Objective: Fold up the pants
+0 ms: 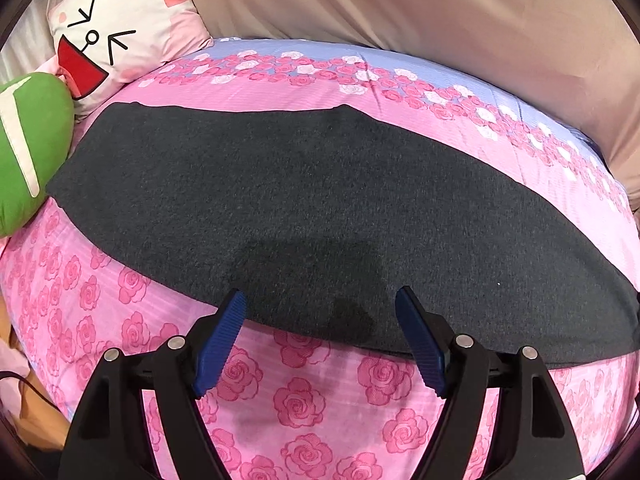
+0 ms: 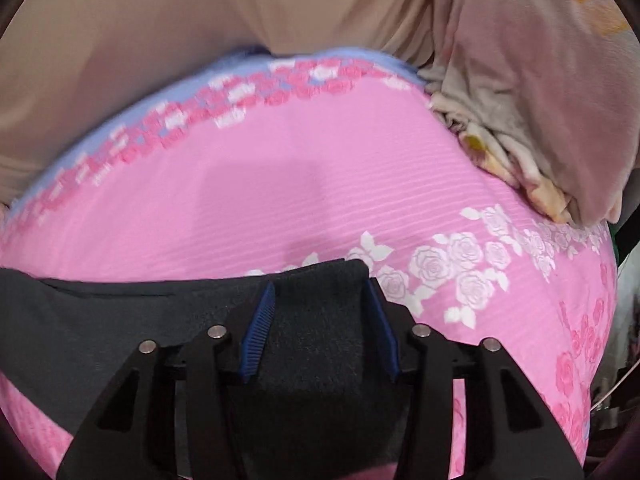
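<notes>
On the bed, the dark grey pants (image 1: 312, 208) lie spread flat across a pink rose-print sheet (image 1: 300, 400). The left gripper (image 1: 320, 300) hovers at their near edge with its jaws spread wide and nothing between them. The right gripper (image 2: 320, 292) has its jaws closed on a bunched end of the pants (image 2: 316, 320), the cloth filling the gap between them. A white cartoon-face pillow (image 1: 120, 36) and a green cushion (image 1: 36, 148) sit at the left end of the pants.
</notes>
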A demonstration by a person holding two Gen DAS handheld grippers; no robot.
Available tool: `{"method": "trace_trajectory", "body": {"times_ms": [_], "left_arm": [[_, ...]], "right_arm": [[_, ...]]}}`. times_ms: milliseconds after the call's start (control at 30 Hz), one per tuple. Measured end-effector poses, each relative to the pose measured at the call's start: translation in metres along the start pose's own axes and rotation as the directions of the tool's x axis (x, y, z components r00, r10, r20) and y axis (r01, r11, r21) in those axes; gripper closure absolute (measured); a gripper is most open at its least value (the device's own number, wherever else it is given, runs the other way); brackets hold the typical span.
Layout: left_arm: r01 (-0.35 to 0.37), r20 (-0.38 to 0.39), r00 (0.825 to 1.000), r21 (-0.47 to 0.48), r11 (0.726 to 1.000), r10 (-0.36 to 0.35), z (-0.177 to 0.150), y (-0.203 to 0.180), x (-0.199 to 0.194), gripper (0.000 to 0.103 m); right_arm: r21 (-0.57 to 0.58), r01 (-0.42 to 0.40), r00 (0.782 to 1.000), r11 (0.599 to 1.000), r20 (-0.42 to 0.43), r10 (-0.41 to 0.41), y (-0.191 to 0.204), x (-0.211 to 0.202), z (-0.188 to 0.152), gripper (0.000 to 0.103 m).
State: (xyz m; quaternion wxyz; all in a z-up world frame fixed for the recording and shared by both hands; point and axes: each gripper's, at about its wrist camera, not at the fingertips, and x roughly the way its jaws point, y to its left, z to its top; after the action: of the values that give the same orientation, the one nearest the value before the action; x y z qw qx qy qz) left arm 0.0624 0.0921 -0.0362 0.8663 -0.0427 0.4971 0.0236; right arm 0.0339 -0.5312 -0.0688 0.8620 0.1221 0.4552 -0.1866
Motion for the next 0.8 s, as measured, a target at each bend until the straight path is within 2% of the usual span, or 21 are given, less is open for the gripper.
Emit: {"method": "trace_trajectory", "body": {"times_ms": [33, 67, 133, 200, 300, 367, 467, 533, 633, 700, 800], "left_arm": [[-0.002, -0.001, 1.0, 0.0, 1.0, 0.002, 0.0, 0.001, 0.0, 0.029], [-0.004, 0.002, 1.0, 0.0, 1.0, 0.004, 0.002, 0.001, 0.001, 0.029], [-0.021, 0.01, 1.0, 0.002, 1.0, 0.021, 0.004, 0.001, 0.003, 0.029], [-0.043, 0.017, 0.999, 0.003, 0.999, 0.043, 0.005, -0.001, 0.007, 0.029], [-0.033, -0.003, 0.999, 0.004, 0.999, 0.033, 0.004, -0.004, 0.012, 0.029], [-0.023, 0.007, 1.0, 0.016, 1.0, 0.023, 0.001, -0.006, 0.007, 0.029], [-0.013, 0.025, 1.0, 0.038, 0.999, 0.012, -0.003, -0.012, 0.0, 0.029], [-0.008, 0.043, 0.999, 0.053, 0.999, 0.006, -0.005, -0.019, -0.003, 0.027], [0.014, 0.051, 0.999, 0.087, 0.996, -0.018, -0.008, -0.036, -0.005, 0.027], [0.034, 0.04, 0.998, 0.102, 0.994, -0.039, -0.01, -0.045, -0.005, 0.027], [0.063, 0.041, 0.997, 0.12, 0.991, -0.068, -0.016, -0.053, -0.013, 0.027]], "right_arm": [[-0.037, 0.02, 1.0, 0.999, 0.017, -0.019, 0.007, -0.004, 0.001, 0.08], [-0.051, 0.036, 0.999, 0.998, 0.03, -0.034, 0.01, -0.009, 0.001, 0.095], [-0.031, 0.004, 0.993, 1.0, 0.121, 0.0, 0.012, -0.033, 0.011, 0.096], [0.006, 0.019, 0.983, 1.0, 0.183, -0.019, 0.003, -0.041, 0.018, 0.096], [0.064, 0.101, 0.992, 0.993, 0.074, -0.106, -0.017, -0.012, 0.017, 0.092], [0.121, 0.044, 0.994, 0.992, 0.093, -0.056, -0.022, -0.024, 0.003, 0.089], [0.183, -0.028, 0.988, 0.983, 0.155, -0.001, -0.029, -0.063, -0.035, 0.059], [0.233, -0.089, 0.986, 0.968, 0.159, 0.052, -0.035, -0.081, -0.069, 0.058], [0.296, -0.153, 0.981, 0.943, 0.158, 0.11, -0.039, -0.088, -0.093, 0.058], [0.299, -0.173, 0.977, 0.939, 0.173, 0.125, -0.038, -0.089, -0.093, 0.058], [0.315, -0.151, 0.98, 0.937, 0.174, 0.1, -0.043, -0.074, -0.07, 0.058]]}}
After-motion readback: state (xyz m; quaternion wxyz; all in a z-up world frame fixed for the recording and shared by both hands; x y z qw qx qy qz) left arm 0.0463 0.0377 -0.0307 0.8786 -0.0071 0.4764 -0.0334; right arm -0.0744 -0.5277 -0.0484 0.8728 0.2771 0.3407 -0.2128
